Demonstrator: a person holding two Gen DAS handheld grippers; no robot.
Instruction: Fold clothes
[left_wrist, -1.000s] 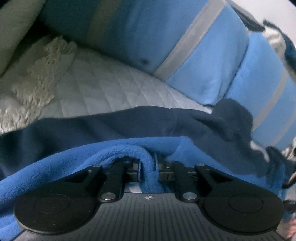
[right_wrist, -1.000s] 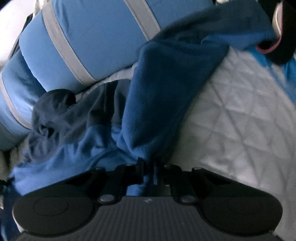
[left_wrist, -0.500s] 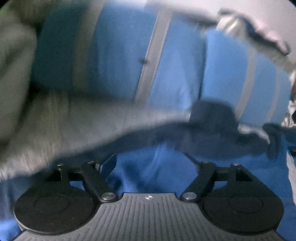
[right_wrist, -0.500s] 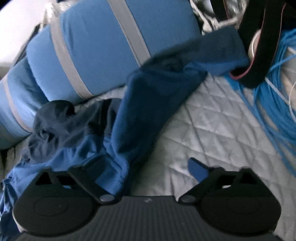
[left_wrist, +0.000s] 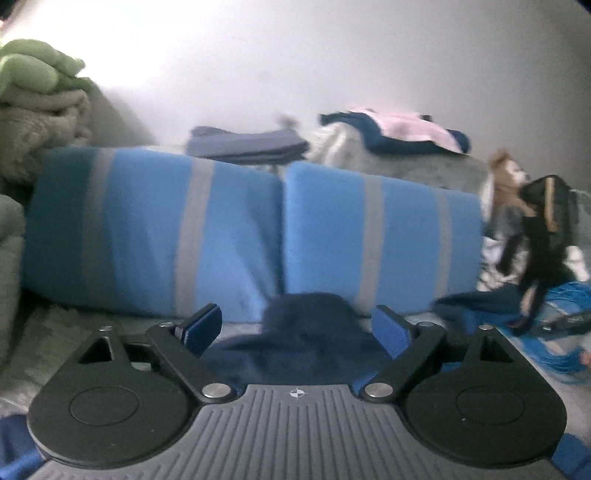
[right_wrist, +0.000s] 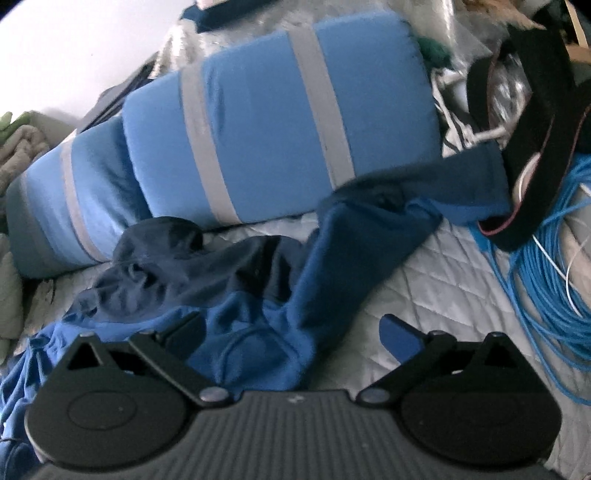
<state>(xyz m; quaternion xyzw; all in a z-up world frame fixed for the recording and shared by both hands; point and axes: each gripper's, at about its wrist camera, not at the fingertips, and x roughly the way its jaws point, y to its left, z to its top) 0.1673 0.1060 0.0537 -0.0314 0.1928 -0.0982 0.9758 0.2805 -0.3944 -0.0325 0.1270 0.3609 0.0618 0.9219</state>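
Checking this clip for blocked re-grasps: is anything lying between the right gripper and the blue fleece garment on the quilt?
Nothing visible. The right gripper is open, its fingers apart and empty, and the blue fleece garment lies directly before it on the quilted cover. The blue cable coil and black strap sit off to the right, clear of the path.

Soft, napped fleece on the blue garment (right_wrist: 325, 258), matt and slightly fuzzy, with a darker navy lining (right_wrist: 177, 266) of thinner, smoother cloth. Quilted, diamond-stitched fabric on the pale bedcover (right_wrist: 443, 288), faintly sheeny. Smooth woven cotton, matt, on the blue cushions (right_wrist: 266, 122) with grey bands. Glossy plastic sheathing on the coiled blue cable (right_wrist: 546, 288). Matt black plastic on the left gripper (left_wrist: 295, 326) and right gripper (right_wrist: 295, 330), ribbed grey housing, bright metal pivot pins. Looped, possibly terry, cloth on the beige towels (left_wrist: 40, 125); too blurred to confirm.
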